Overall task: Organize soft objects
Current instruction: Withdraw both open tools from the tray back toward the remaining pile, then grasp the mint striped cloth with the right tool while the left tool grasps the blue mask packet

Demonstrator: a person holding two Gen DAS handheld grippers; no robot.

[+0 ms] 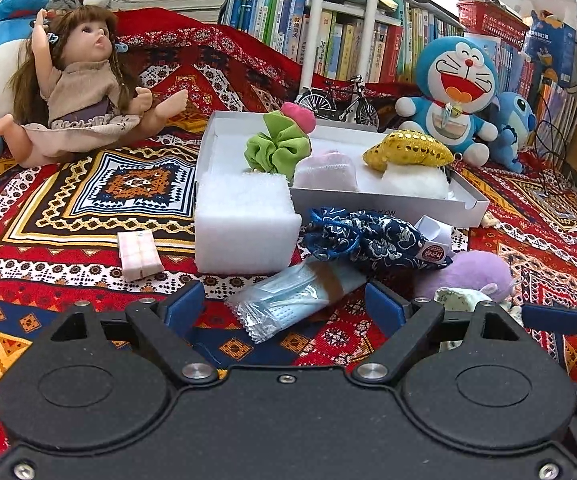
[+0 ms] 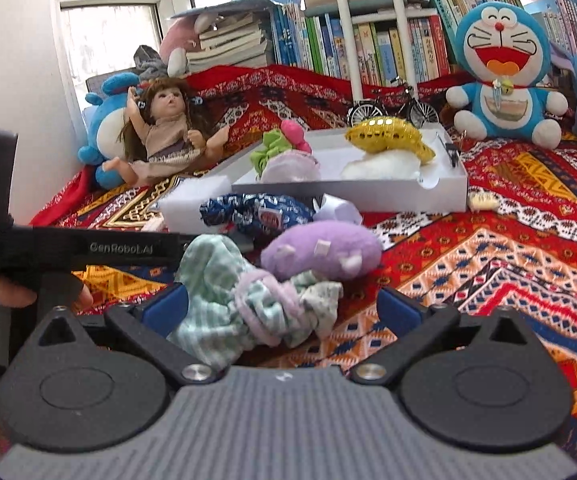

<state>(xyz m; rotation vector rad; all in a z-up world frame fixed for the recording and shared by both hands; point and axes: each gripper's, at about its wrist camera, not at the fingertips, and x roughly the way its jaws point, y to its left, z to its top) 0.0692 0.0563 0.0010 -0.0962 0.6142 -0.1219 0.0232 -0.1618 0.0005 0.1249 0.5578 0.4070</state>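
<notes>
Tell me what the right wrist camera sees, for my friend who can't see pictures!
The right tongs are open around a crumpled mint-green cloth on a patterned red blanket. Behind it lie a purple plush and a white box holding soft toys.

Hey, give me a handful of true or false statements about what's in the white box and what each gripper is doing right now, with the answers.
1. The gold sequined cushion lies inside the white box. True.
2. The left gripper is clamped shut on the packaged face mask. False: its jaws are open, with the mask lying between them on the cloth.
3. The purple plush is in the box. False: it lies on the patterned cloth in front of the box.
4. The right gripper is open, with the pale green fabric bundle between its fingers. True.
5. The green scrunchie sits in the box. True.
</notes>
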